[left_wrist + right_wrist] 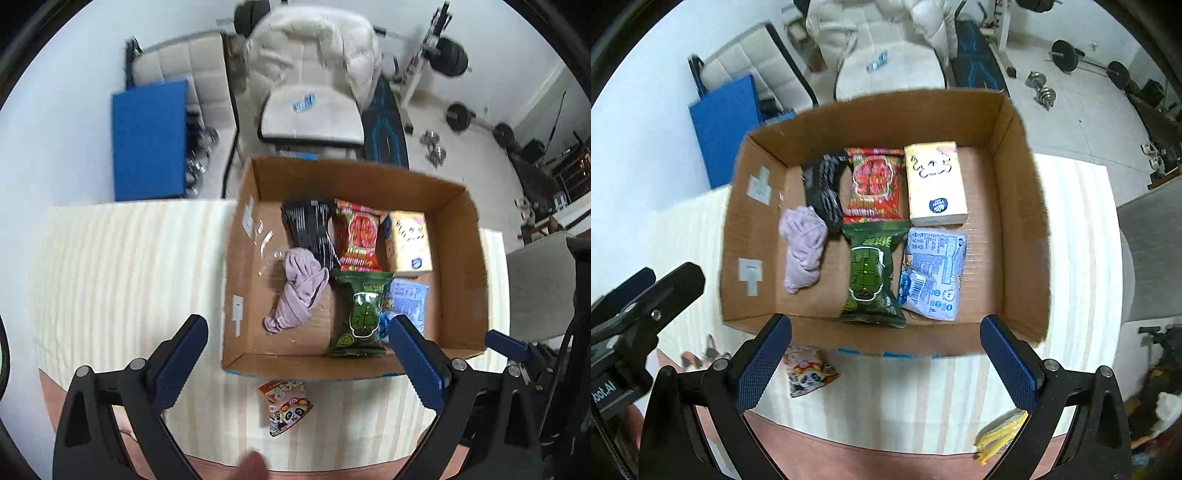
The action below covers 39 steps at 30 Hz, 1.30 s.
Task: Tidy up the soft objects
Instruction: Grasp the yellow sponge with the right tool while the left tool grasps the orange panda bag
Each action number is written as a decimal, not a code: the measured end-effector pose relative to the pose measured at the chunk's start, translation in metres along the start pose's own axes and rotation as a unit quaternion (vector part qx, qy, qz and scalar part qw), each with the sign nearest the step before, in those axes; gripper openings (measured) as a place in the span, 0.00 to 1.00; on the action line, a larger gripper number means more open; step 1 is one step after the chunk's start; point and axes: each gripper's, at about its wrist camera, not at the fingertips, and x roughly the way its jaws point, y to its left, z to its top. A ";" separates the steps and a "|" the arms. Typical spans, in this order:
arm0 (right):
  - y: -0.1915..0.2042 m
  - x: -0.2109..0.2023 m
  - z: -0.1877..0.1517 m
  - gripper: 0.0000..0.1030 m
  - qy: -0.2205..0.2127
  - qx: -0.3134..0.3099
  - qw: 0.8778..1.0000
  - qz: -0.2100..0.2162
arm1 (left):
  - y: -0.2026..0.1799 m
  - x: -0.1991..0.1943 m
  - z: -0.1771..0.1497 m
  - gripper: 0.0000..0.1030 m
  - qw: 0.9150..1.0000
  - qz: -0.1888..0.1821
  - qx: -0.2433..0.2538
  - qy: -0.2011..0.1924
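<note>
Left gripper (295, 363) hangs over the near table edge, blue-padded fingers (177, 365) spread wide, nothing between them. Right gripper (886, 363) same: fingers (762, 363) wide apart, nothing held, hovering over the near rim of the box. Just below the left gripper, a small panda snack packet (284, 408) lies on the striped tablecloth (122, 266), outside the box and close to its near wall; in the right wrist view it sits beside that gripper's left finger. A yellow item (999, 435) lies at the near table edge by the right finger, too blurred to identify. Next, the open cardboard box (1021, 221) sits on the cloth, flaps up. Inside, near row: a crumpled lilac cloth (803, 247) on the left, a green snack bag (870, 275) in the middle, a light blue tissue pack (932, 271) on the right, touching the green bag. Far row: a black striped fabric piece (825, 188) whose near end touches the lilac cloth, a red snack bag (873, 184) beside it, a cream tissue pack (936, 182) on the right. Beyond the table: a blue mat (149, 142) upright, a white padded chair (314, 99) with a puffy white jacket (314, 44) draped over its back, dumbbells (434, 146) and barbell plates (452, 55) on the floor.
</note>
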 end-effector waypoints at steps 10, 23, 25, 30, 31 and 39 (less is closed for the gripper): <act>-0.074 -0.011 -0.104 1.00 -0.027 0.087 0.996 -0.021 | 0.005 0.024 -0.094 0.97 0.999 0.007 -0.014 0.036; -0.177 0.079 -0.191 1.00 0.060 0.204 0.974 -0.075 | 0.011 0.162 -0.130 0.90 0.985 0.052 -0.013 0.167; -0.186 0.091 -0.196 1.00 0.067 0.216 0.971 -0.076 | 0.012 0.175 -0.128 0.80 0.983 0.050 -0.016 0.176; -0.201 0.112 -0.208 0.99 0.084 0.237 0.966 -0.052 | 0.014 0.188 -0.128 0.49 0.979 0.031 -0.026 0.199; -0.200 0.116 -0.209 0.95 0.086 0.240 0.966 -0.045 | 0.013 0.187 -0.130 0.49 0.980 0.030 -0.024 0.196; -0.179 0.125 -0.210 0.55 0.090 0.189 0.977 -0.027 | 0.002 0.159 -0.178 0.49 0.980 0.017 -0.004 0.200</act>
